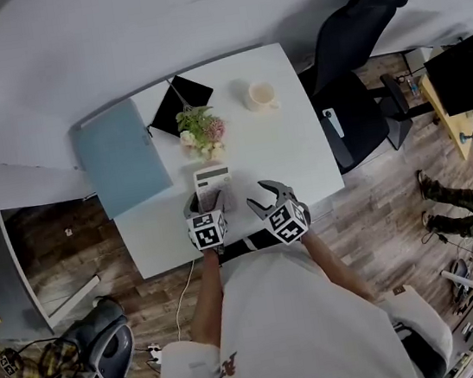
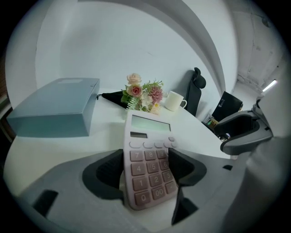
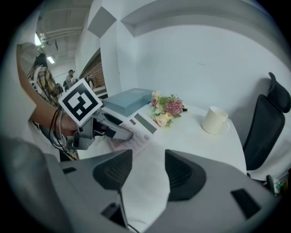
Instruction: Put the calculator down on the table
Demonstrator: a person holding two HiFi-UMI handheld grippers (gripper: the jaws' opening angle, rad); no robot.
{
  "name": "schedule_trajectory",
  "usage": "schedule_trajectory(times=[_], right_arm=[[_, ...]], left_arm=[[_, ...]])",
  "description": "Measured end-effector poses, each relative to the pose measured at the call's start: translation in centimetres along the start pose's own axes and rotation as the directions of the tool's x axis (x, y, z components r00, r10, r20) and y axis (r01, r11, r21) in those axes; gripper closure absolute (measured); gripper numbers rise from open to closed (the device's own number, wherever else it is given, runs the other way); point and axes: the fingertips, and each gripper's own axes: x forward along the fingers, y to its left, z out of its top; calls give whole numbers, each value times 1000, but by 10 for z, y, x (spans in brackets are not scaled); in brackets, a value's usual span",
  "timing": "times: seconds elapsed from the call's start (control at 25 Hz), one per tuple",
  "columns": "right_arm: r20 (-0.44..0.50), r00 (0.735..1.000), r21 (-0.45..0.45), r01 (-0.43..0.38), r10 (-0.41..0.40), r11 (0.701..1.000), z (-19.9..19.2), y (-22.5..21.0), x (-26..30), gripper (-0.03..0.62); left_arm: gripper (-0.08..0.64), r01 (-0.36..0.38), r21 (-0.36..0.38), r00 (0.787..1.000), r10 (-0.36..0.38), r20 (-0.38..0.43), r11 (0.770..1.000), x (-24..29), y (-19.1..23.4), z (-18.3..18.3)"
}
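Lying flat on the white table (image 1: pixel 293 143) between the spread jaws of the left gripper (image 1: pixel 204 203): the pink calculator (image 2: pixel 148 157), released, keypad end nearest, display pointing away. Just right of it, right gripper (image 3: pixel 148 169), jaws parted, grasping nothing.

Left hand-held gripper (image 1: pixel 205 200) and right hand-held gripper (image 1: pixel 264 197) hold jaws apart.
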Motion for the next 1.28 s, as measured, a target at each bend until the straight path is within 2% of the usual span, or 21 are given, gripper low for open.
schedule_trajectory(times=[0.8,0.96,1.12,1.28], right_arm=[[-2,1000,-3,7,-7,1000,1,2,1,364],[6,1000,-3,16,-16,1000,2,0,-2,362],[40,998,0,39,-39,999,9,-6,-8,360],[128,989,20,76,-77,997,31,-17,-19,352]], left_arm=[[236,2,4,1000,-2,-12,1000,2,6,-3],[238,-10,42,1000,10,-13,999,-3,5,-2],[238,-7,62,999,4,47,998,-18,-1,12],[237,-22,115,990,5,141,993,-44,-6,43]])
